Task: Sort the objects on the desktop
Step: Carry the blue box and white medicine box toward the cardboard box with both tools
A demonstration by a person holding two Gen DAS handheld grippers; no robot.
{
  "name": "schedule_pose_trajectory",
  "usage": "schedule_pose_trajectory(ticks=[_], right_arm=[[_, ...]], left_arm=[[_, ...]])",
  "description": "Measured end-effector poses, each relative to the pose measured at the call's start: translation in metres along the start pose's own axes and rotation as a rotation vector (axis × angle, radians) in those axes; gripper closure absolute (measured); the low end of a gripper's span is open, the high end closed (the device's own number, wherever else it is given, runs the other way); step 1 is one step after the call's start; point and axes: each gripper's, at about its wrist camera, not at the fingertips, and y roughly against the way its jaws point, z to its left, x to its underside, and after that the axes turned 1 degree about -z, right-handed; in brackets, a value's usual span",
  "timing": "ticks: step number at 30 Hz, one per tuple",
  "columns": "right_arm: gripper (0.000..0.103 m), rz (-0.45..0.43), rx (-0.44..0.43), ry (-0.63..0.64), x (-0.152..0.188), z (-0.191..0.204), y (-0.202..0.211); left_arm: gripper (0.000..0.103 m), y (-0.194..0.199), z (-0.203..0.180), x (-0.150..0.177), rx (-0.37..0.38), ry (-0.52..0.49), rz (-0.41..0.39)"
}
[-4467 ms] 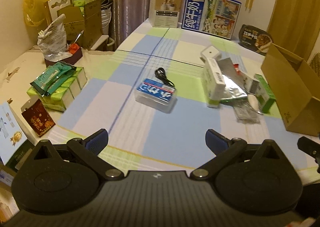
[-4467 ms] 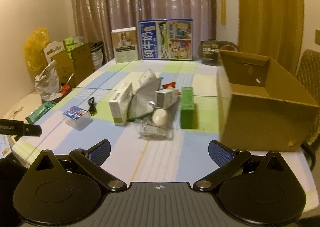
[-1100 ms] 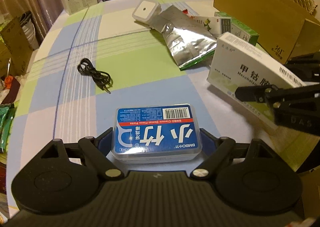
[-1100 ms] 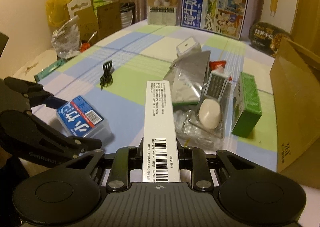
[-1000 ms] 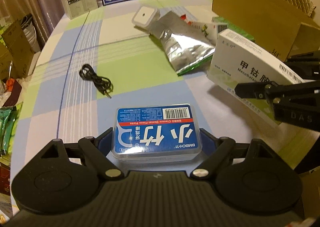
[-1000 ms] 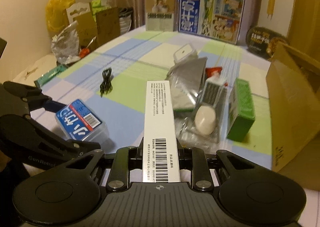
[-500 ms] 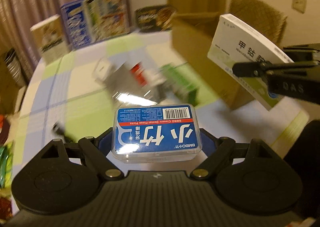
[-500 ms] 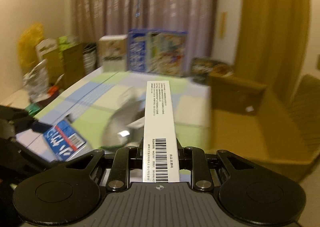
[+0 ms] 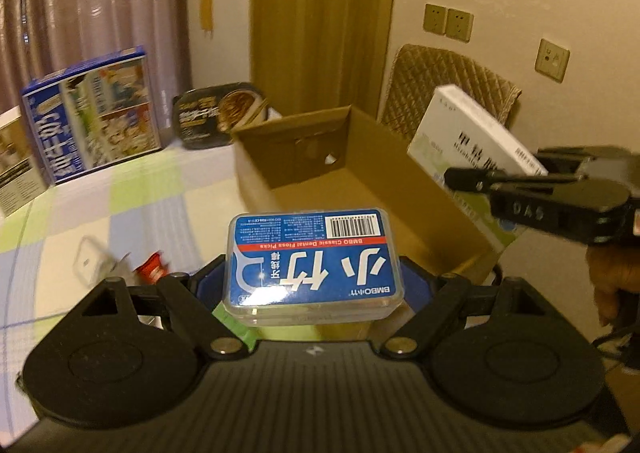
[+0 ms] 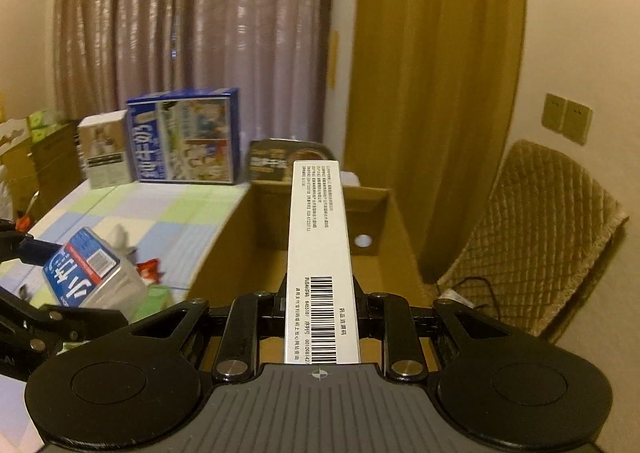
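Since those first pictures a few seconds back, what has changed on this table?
Both grippers, empty and open back then, each took something off the table. The left gripper is shut on the floss pick box, the right gripper on the white medicine box. Both were lifted and swung toward the open cardboard box, with the medicine box now over it. The milk carton and cardboard box stayed put.

Two tools (image 9: 314,285) (image 10: 320,317), one floss case (image 9: 314,259), one white carton (image 10: 318,253), one cardboard box (image 9: 304,141).
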Motion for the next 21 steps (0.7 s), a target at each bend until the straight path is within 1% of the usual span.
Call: schedule_pose_trajectory(ticks=[3, 9, 18, 20, 21], right_arm=[[0.082, 0.012, 0.002, -0.012, 0.002, -0.013, -0.009], [0.082, 0.034, 0.0, -0.063, 0.007, -0.032, -0.03], [0.082, 0.046, -0.02, -0.083, 0.009, -0.039, -0.046], [0.082, 0.049, -0.024, -0.082, 0.01, -0.04, -0.049], [0.082, 0.052, -0.026, -0.082, 0.01, -0.039, -0.05]], left_arm=[[0.019, -0.022, -0.008, -0.011, 0.019, -0.013, 0.0], [0.019, -0.058, -0.021, -0.019, 0.045, -0.035, 0.022], [0.018, -0.086, -0.034, -0.016, 0.067, -0.06, 0.054], [0.014, -0.089, -0.034, -0.014, 0.065, -0.059, 0.06], [0.014, -0.088, -0.034, -0.013, 0.065, -0.059, 0.059]])
